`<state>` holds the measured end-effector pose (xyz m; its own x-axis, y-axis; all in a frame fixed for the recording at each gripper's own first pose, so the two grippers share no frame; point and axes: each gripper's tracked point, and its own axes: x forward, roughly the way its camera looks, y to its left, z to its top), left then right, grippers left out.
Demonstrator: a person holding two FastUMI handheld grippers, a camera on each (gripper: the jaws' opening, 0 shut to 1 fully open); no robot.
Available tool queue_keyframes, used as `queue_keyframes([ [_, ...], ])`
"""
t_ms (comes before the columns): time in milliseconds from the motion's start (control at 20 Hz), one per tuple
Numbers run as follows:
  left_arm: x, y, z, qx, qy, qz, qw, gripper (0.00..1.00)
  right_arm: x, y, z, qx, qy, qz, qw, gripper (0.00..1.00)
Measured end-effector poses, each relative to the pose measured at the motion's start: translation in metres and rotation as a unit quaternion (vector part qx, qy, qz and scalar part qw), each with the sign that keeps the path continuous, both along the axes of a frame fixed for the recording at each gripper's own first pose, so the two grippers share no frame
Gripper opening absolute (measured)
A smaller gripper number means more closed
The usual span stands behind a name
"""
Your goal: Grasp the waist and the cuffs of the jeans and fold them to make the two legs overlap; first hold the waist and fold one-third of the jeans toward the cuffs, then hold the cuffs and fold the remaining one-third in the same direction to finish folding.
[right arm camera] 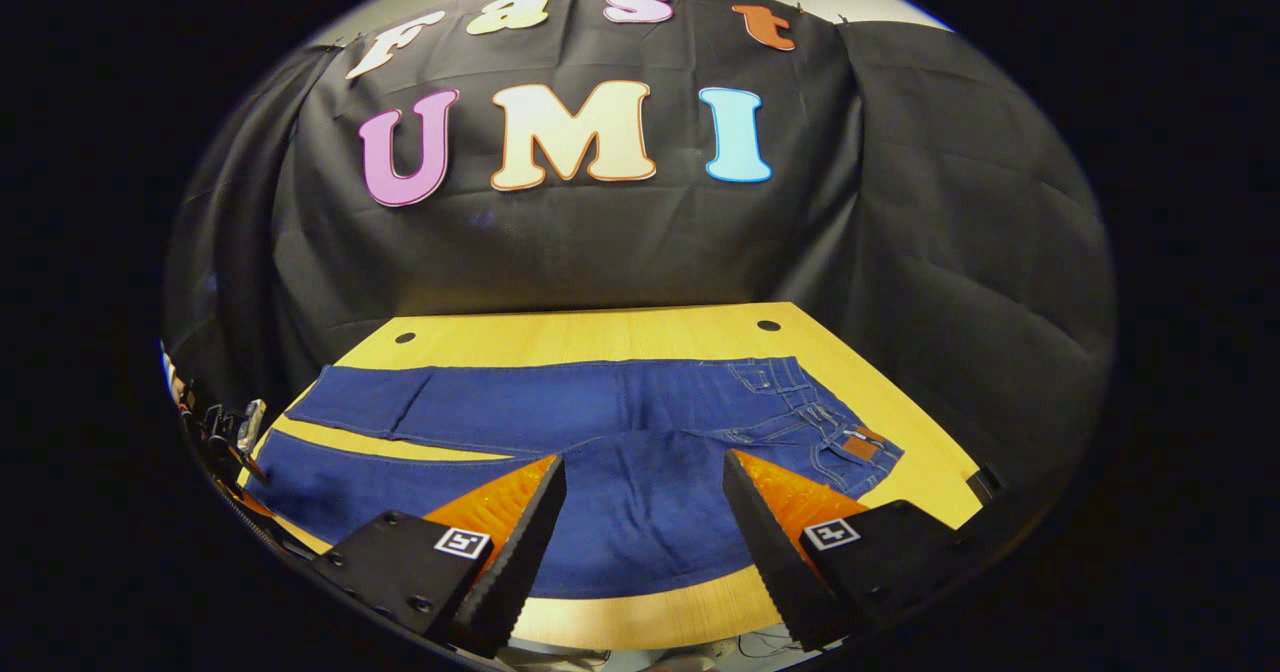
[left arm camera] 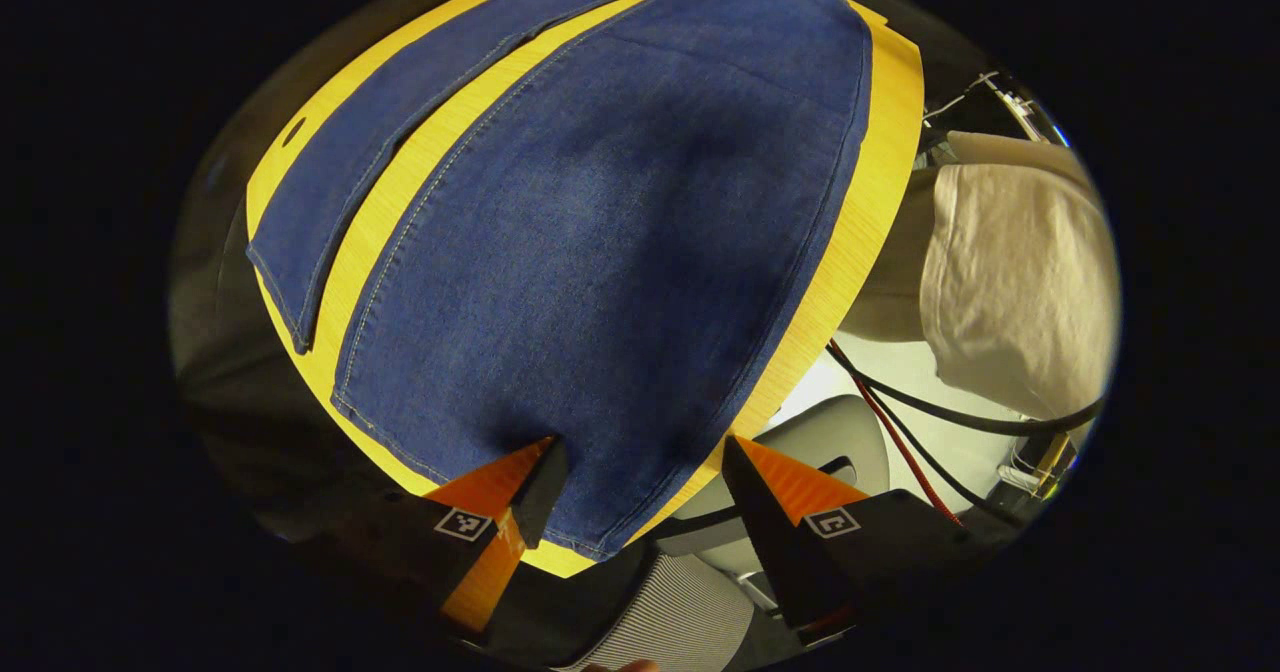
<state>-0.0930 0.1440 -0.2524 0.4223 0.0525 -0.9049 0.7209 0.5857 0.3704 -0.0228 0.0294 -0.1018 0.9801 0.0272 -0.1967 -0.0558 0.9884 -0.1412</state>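
Hovering over flat jeans [right arm camera: 620, 452] on the table [right arm camera: 600, 337], your left gripper [left arm camera: 640, 462] and right gripper [right arm camera: 645, 482] gape, released; waist at 3 o'clock.

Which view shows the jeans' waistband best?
The right gripper view: the waistband, with belt loops and a patch, lies in plain sight at the right end of the jeans. The left gripper view looks along the legs from the cuffs; no waistband detail can be made out.

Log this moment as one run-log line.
jeans: flat on table, legs apart, unfolded | left tongs: open at cuff | right tongs: open above near leg | fold: not started
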Motion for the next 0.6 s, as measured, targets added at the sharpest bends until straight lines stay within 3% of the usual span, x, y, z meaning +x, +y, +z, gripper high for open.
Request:
queue_keyframes([
  [200,-0.003,-0.003,-0.003,0.001,-0.002,0.000,1.000,0.96,0.002,0.002,-0.007,-0.003,0.008,0.001,1.000,0.98],
  [250,-0.004,-0.002,-0.004,0.002,0.000,0.004,1.000,0.93,0.002,0.002,-0.007,-0.001,0.010,0.000,1.000,0.93],
  [300,-0.003,-0.003,-0.002,0.003,0.001,0.005,1.000,0.93,0.003,0.002,-0.009,0.001,0.012,-0.001,1.000,0.98],
  [350,-0.001,-0.001,-0.001,0.007,0.003,0.003,1.000,0.90,0.005,0.002,-0.009,0.003,0.013,-0.003,1.000,0.93],
  [400,0.001,0.000,-0.002,0.010,0.005,0.002,1.000,0.87,0.006,0.000,-0.008,0.005,0.015,-0.004,1.000,0.98],
  [500,0.002,0.004,0.003,0.014,0.008,0.007,1.000,0.75,0.009,0.000,-0.007,0.008,0.015,-0.006,1.000,0.98],
  [600,0.008,0.006,0.006,0.009,0.005,0.017,1.000,0.54,0.012,-0.001,-0.005,0.005,0.015,-0.006,1.000,0.98],
])
